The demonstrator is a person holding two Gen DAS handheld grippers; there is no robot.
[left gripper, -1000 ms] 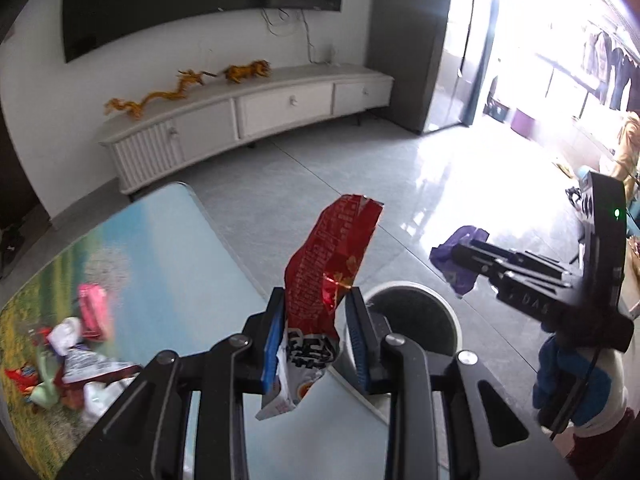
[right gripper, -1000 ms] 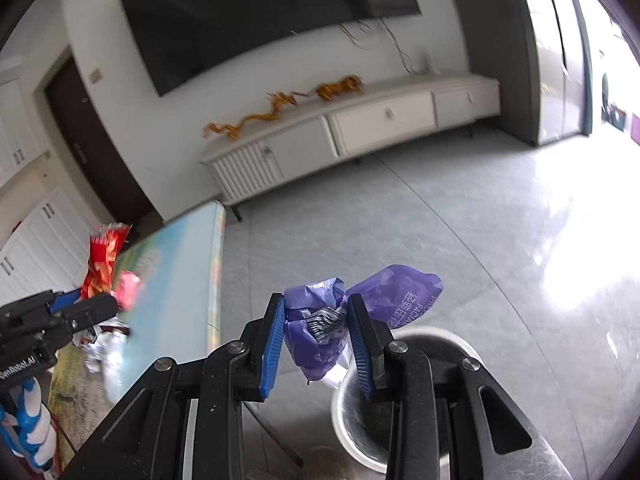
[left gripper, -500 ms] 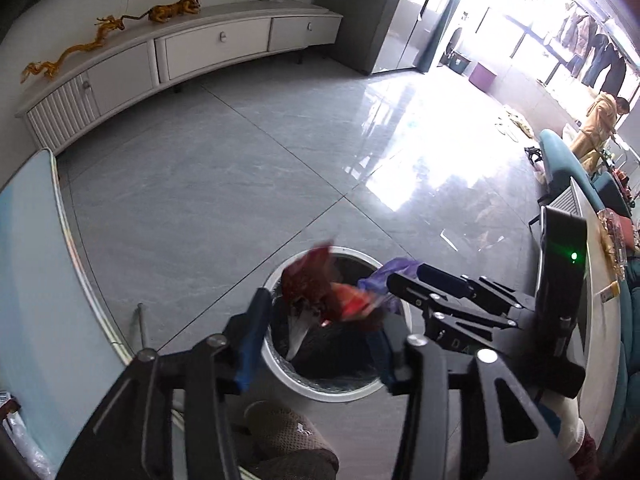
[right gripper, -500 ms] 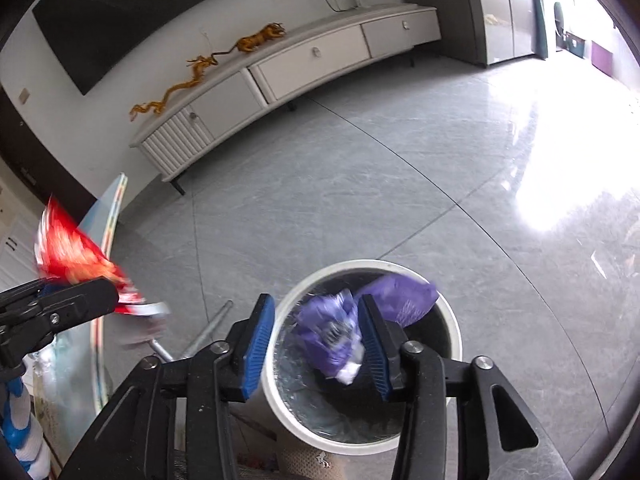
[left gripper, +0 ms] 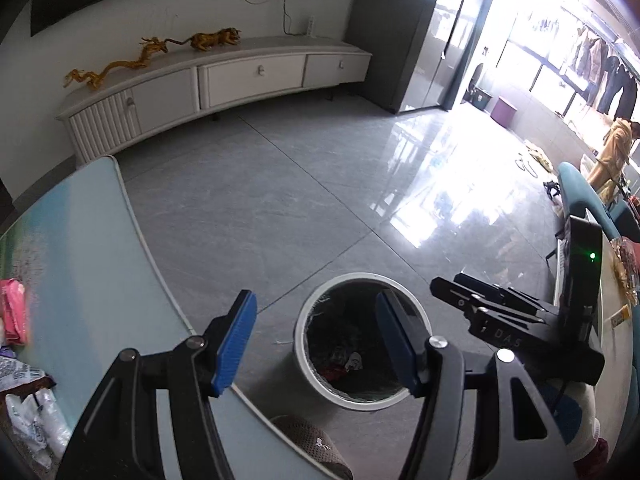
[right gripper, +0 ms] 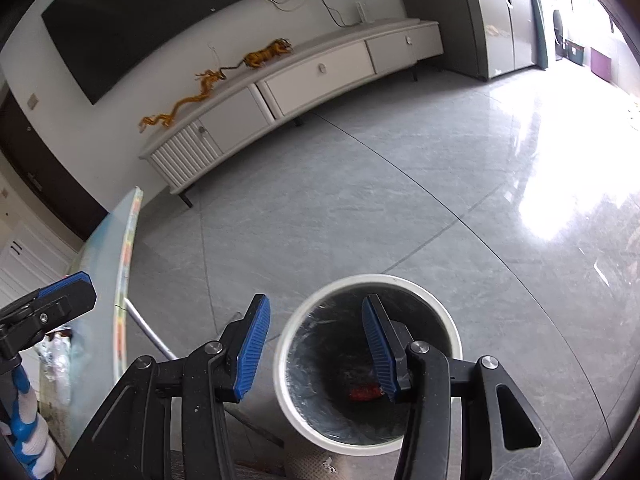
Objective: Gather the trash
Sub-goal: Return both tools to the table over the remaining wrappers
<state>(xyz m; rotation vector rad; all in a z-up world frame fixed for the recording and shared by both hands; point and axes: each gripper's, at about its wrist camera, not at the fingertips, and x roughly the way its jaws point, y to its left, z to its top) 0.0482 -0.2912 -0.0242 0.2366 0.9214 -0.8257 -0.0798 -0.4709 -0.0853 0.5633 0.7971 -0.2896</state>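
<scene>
Both grippers, left gripper (left gripper: 316, 344) opening wider, right gripper (right gripper: 316, 348) parted, are hovering empty above the white round bin (right gripper: 448, 328), drop apparently done; next, reaching for table wrappers (left gripper: 28, 404).

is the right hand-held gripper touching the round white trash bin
Apart: the right wrist view shows the right hand-held gripper above the round white trash bin, nothing between its pads.
</scene>
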